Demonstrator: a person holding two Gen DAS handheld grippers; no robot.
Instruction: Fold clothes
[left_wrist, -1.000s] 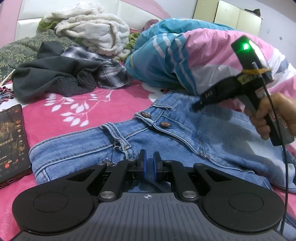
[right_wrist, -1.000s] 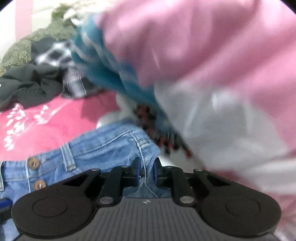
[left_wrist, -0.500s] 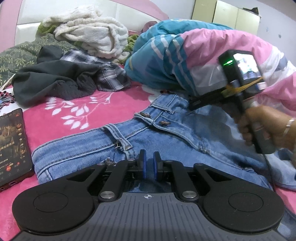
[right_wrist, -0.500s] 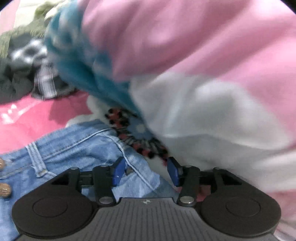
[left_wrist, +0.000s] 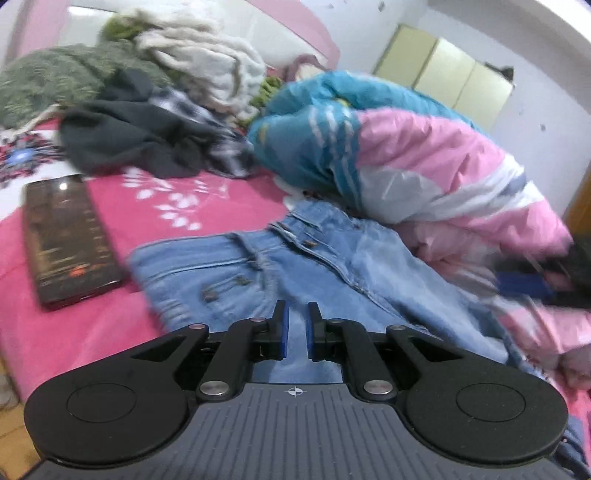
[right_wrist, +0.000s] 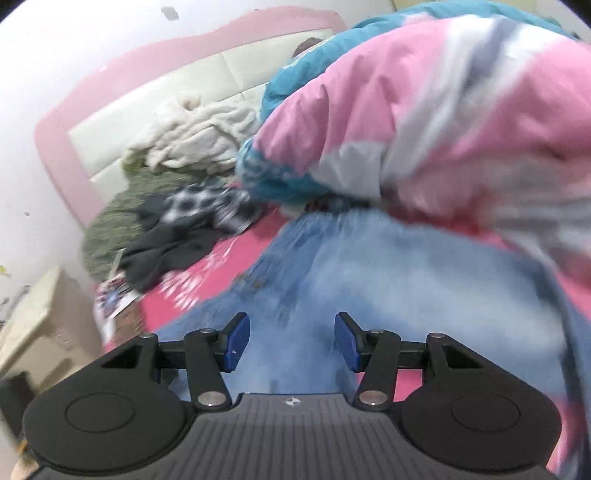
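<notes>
Pink floral bed (left_wrist: 110, 206) holds blue jeans (left_wrist: 332, 266) at frame centre, a phone (left_wrist: 66, 236) at left and a pink-and-teal quilt (left_wrist: 424, 158) at right. Left claw (left_wrist: 296, 330) stands slightly parted over denim, gripping nothing; right claw (right_wrist: 291, 341) is spread wide above the jeans.

Pink bed (left_wrist: 122, 206), and it's crowded: jeans (left_wrist: 332, 266) spread flat near the front edge, phone (left_wrist: 66, 236) beside them toward the left edge, dark clothes (left_wrist: 125, 144) and cream blanket (left_wrist: 207, 70) heaped at the headboard (right_wrist: 155, 96), quilt (left_wrist: 424, 158) bunched along the right.
</notes>
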